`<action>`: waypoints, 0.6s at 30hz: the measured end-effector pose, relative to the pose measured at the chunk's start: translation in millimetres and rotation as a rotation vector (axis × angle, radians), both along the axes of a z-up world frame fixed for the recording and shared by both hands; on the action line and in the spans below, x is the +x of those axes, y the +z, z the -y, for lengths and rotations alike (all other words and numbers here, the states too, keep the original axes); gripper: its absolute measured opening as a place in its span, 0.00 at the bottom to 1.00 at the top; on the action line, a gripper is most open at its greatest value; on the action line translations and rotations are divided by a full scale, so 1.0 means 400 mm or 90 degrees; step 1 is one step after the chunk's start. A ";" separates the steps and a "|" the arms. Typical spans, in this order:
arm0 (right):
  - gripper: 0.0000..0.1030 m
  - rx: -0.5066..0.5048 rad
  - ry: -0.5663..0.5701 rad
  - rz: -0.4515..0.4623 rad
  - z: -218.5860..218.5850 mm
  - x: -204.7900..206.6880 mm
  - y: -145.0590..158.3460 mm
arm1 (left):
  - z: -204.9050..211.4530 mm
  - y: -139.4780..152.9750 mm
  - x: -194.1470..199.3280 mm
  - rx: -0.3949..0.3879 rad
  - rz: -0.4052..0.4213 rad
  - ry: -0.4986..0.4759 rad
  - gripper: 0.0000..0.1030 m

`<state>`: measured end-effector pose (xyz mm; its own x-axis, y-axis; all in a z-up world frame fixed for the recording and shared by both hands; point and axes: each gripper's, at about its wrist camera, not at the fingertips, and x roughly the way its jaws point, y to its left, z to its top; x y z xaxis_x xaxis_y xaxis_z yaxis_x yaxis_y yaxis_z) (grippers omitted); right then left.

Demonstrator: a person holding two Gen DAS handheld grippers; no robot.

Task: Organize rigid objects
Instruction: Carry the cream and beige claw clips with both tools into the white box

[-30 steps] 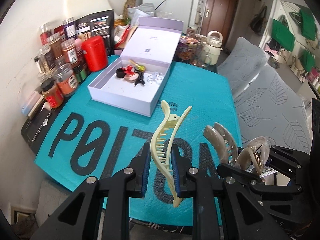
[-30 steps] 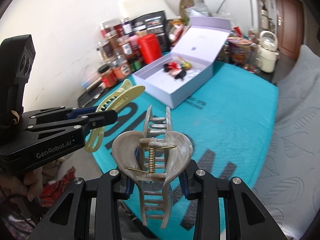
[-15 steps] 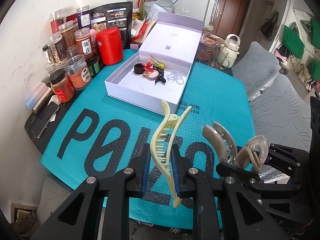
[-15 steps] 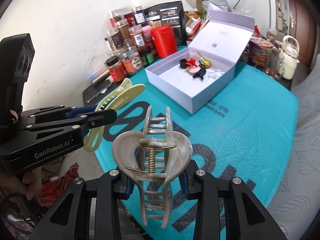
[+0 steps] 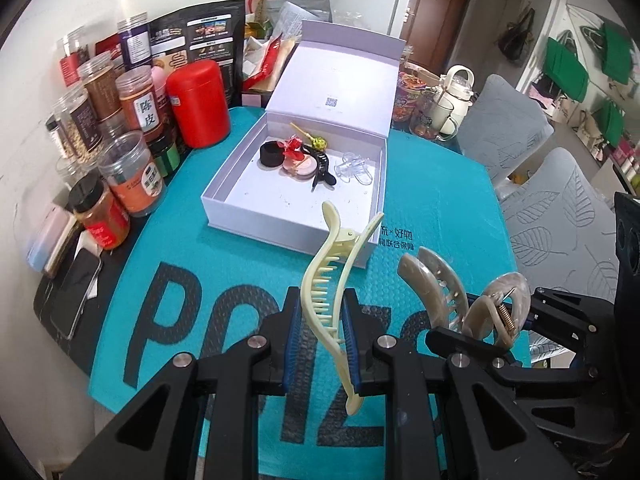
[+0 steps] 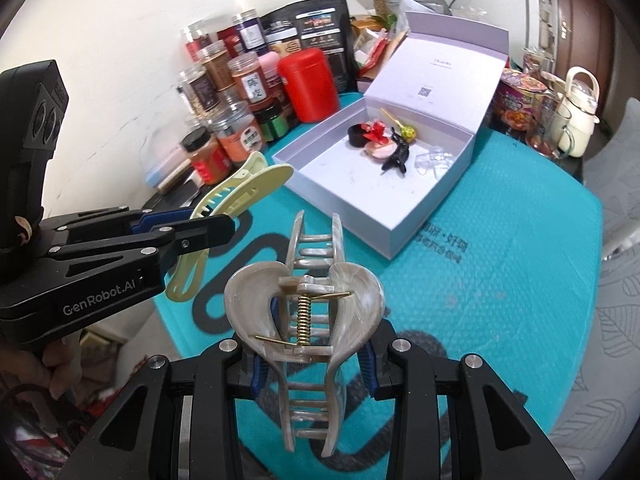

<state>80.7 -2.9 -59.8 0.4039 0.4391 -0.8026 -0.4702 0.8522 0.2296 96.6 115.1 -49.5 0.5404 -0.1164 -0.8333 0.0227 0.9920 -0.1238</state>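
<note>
Our left tongs (image 5: pixel 320 344) clamp the pale yellow hair clip (image 5: pixel 328 280); our right tongs (image 6: pixel 314 364) grip the beige claw clip (image 6: pixel 308 320), both above the teal table (image 6: pixel 500 280) near the open box (image 5: pixel 288 224).

Worktop (image 5: pixel 52 308): dark, set against white wall. Teal mat (image 5: pixel 440 200) with large black lettering covers most of it. On mat: open lilac box (image 5: pixel 288 224), lid upright at far side. Left edge, off mat: spice jars (image 5: pixel 136 176), red canister (image 5: pixel 198 102), black pouch (image 5: pixel 208 40), phone (image 5: pixel 74 296). Far right corner: cream kettle (image 5: pixel 460 92), glass mug (image 5: pixel 434 120).
</note>
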 end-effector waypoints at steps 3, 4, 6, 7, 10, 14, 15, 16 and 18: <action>0.34 -0.001 -0.023 0.001 -0.012 0.026 -0.001 | -0.017 0.001 0.034 -0.001 -0.001 -0.020 0.19; 0.34 -0.001 -0.030 0.001 -0.015 0.035 0.000 | -0.023 0.001 0.044 -0.001 -0.001 -0.026 0.19; 0.34 -0.003 -0.041 0.003 -0.024 0.054 0.001 | -0.033 0.003 0.062 0.000 0.000 -0.035 0.19; 0.34 -0.004 -0.047 0.004 -0.028 0.065 0.003 | -0.038 0.004 0.072 -0.001 0.001 -0.040 0.19; 0.34 -0.001 -0.056 0.011 -0.039 0.094 0.012 | -0.052 0.009 0.104 0.000 0.005 -0.052 0.19; 0.34 0.001 -0.069 0.025 -0.053 0.134 0.025 | -0.069 0.012 0.153 -0.001 0.010 -0.071 0.19; 0.34 0.002 -0.072 0.027 -0.057 0.144 0.026 | -0.072 0.013 0.164 -0.001 0.012 -0.076 0.19; 0.34 0.000 -0.075 0.029 -0.062 0.156 0.028 | -0.075 0.013 0.177 0.000 0.013 -0.081 0.19; 0.34 -0.003 -0.080 0.033 -0.071 0.179 0.029 | -0.082 0.012 0.203 0.000 0.013 -0.090 0.19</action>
